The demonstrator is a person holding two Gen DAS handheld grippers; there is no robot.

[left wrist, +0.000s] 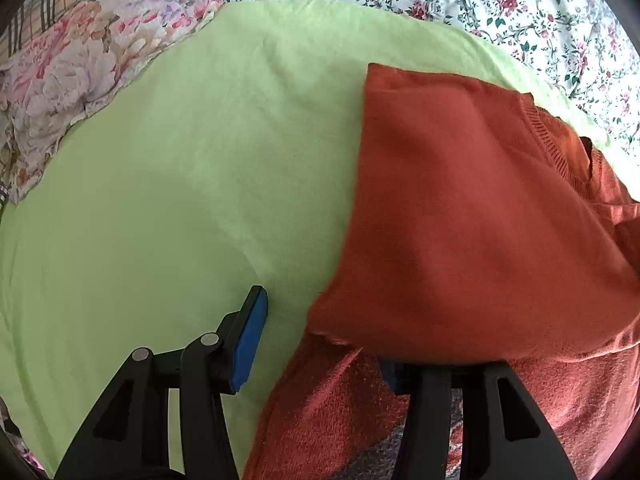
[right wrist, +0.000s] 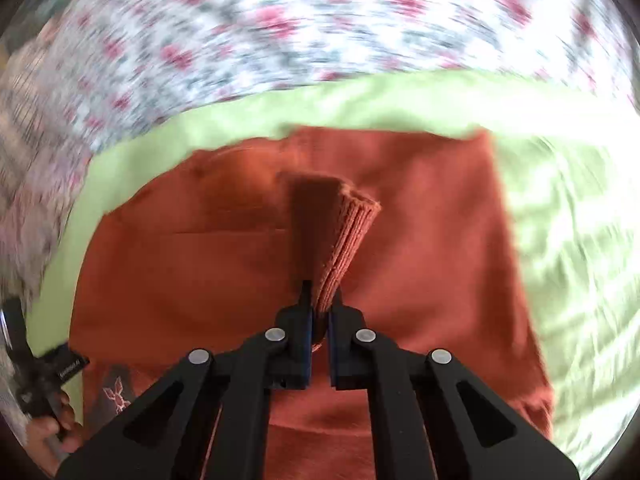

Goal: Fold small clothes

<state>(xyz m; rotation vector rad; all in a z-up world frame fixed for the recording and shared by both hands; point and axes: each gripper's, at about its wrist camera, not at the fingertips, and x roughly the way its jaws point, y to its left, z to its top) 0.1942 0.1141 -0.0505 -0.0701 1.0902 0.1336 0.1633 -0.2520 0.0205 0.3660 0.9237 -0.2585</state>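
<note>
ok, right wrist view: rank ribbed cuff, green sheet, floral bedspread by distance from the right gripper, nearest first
1. ribbed cuff of the orange sweater: pinched in the right gripper, straight ahead.
2. green sheet: under the sweater, showing beyond it and to the right.
3. floral bedspread: farthest, past the sheet's far edge.

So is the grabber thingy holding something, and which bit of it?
Yes. The right gripper pinches the orange sweater by a ribbed knit edge, probably a cuff or hem. The left gripper is open and holds nothing; the sweater hides one finger.

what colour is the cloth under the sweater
Light green cloth, plain; clearest in the left wrist view.
</note>
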